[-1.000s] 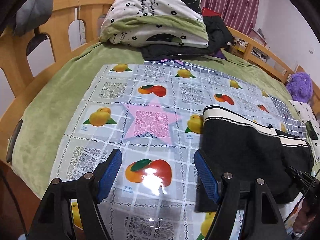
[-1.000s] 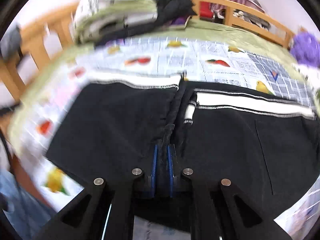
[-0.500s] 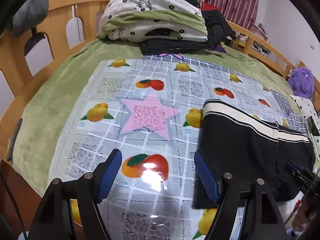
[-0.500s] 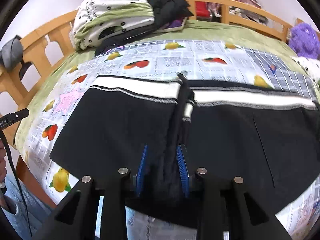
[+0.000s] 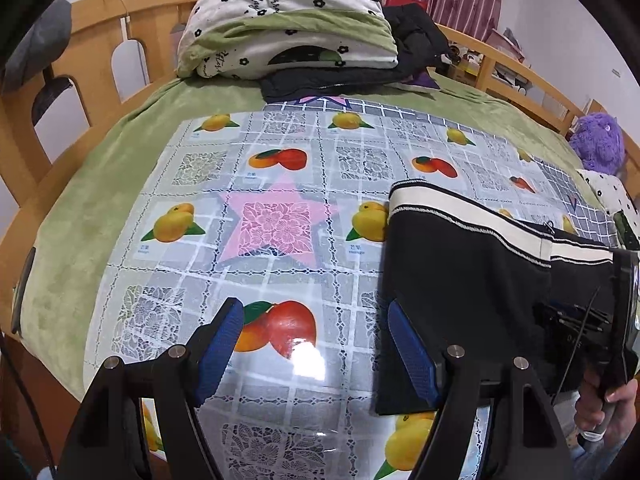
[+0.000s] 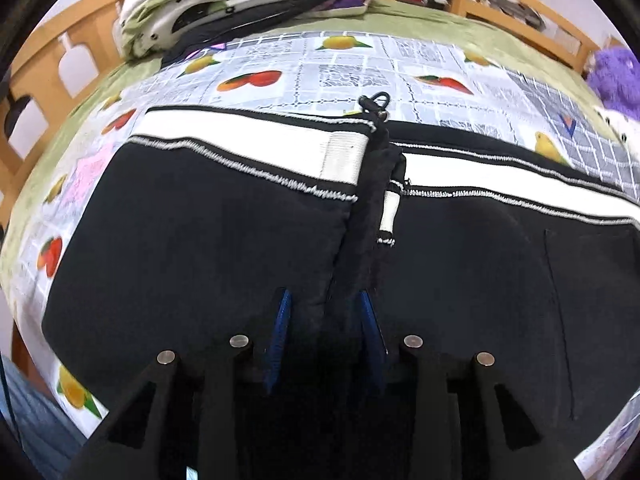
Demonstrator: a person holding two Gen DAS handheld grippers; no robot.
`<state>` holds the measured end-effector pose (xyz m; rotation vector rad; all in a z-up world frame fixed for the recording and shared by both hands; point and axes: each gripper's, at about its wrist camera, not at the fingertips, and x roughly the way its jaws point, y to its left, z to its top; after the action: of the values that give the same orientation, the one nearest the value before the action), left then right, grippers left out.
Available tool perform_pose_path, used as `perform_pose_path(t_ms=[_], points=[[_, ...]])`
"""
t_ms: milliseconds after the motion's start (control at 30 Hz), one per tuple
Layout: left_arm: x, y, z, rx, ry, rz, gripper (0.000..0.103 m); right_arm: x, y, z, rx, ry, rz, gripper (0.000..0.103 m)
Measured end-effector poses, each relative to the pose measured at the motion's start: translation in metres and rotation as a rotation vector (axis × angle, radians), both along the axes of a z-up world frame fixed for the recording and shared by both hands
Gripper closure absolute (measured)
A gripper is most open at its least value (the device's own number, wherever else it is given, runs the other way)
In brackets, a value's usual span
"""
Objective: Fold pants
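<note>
Black pants (image 6: 192,240) with a white waistband lie on the fruit-print tablecloth (image 5: 280,220). In the right wrist view a raised ridge of black fabric runs up the middle between the blue pads. My right gripper (image 6: 324,308) has opened and its pads stand on either side of the ridge without pinching it. In the left wrist view the pants (image 5: 460,264) lie at the right. My left gripper (image 5: 316,340) is open and empty above the tablecloth, just left of the pants' edge. The right gripper (image 5: 592,320) shows at the right edge of that view.
A pile of folded bedding and dark clothes (image 5: 296,28) sits at the far end of the bed. A wooden bed rail (image 5: 120,40) runs around it. A purple plush toy (image 5: 600,144) lies at the far right. The green blanket (image 5: 80,200) borders the tablecloth.
My right gripper has opened from a shut grip on the pants' middle ridge, letting the fabric go. The left gripper has stayed open and shifted slightly.
</note>
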<state>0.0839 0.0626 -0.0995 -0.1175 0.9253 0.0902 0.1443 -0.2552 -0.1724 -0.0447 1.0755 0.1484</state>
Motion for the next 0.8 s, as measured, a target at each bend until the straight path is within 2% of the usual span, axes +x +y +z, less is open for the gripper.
perform_pose_path(t_ms=[167,233,300,600,800], points=[[0.001,-0.013,-0.001,0.018,0.004,-0.023,0.03,0.003,0.008,-0.001,-0.002,-0.037,0.026,0.069],[0.001,-0.018,0.0,0.026,0.006,-0.03,0.03,0.001,0.009,-0.004,-0.023,-0.055,0.03,0.082],[0.001,-0.024,0.001,0.036,0.003,-0.038,0.03,-0.002,0.007,-0.002,-0.021,-0.067,0.033,0.085],[0.001,-0.044,0.004,0.062,-0.001,-0.07,0.03,-0.017,-0.005,0.016,0.074,-0.119,0.049,0.085],[0.0,-0.047,0.005,0.048,-0.006,-0.087,0.03,-0.01,0.006,0.0,0.068,-0.062,0.065,0.084]])
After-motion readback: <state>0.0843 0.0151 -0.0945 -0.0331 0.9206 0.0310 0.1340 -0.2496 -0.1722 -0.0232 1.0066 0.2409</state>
